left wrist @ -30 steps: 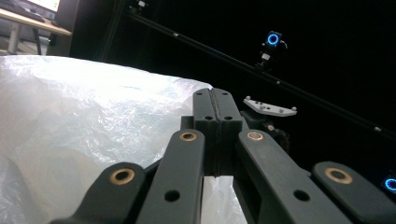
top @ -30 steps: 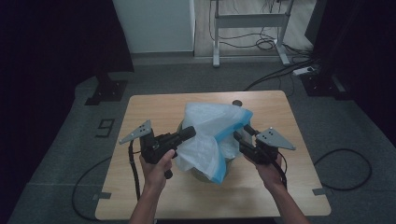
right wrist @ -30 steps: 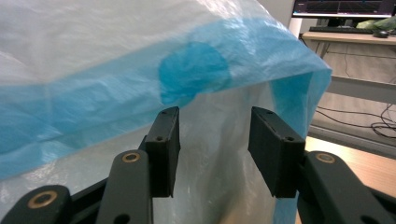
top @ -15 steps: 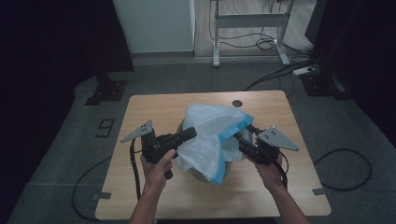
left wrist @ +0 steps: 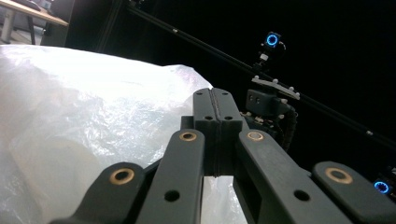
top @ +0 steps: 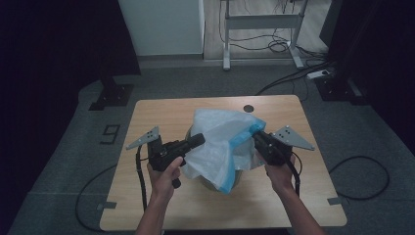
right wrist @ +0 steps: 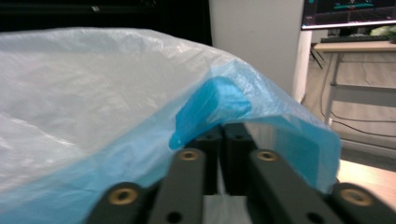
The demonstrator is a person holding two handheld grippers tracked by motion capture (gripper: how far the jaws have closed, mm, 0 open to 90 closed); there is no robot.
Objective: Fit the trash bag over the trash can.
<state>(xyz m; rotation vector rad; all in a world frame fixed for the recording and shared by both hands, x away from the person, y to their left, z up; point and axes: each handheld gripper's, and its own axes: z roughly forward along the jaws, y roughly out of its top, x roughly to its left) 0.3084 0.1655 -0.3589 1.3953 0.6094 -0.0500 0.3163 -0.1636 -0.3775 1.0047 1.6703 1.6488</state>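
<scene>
A translucent plastic bag (top: pixel 220 142) with a blue edge sits at the middle of the wooden counter (top: pixel 156 110), draped over a round container (top: pixel 230 178) that is mostly hidden beneath it. The left gripper (top: pixel 198 140) has its fingers closed on the bag's left side, film pinched between them. The right gripper (top: pixel 257 138) has just been closing its fingers; they now clamp the bag's blue edge (right wrist: pixel 210 109) at the right side
</scene>
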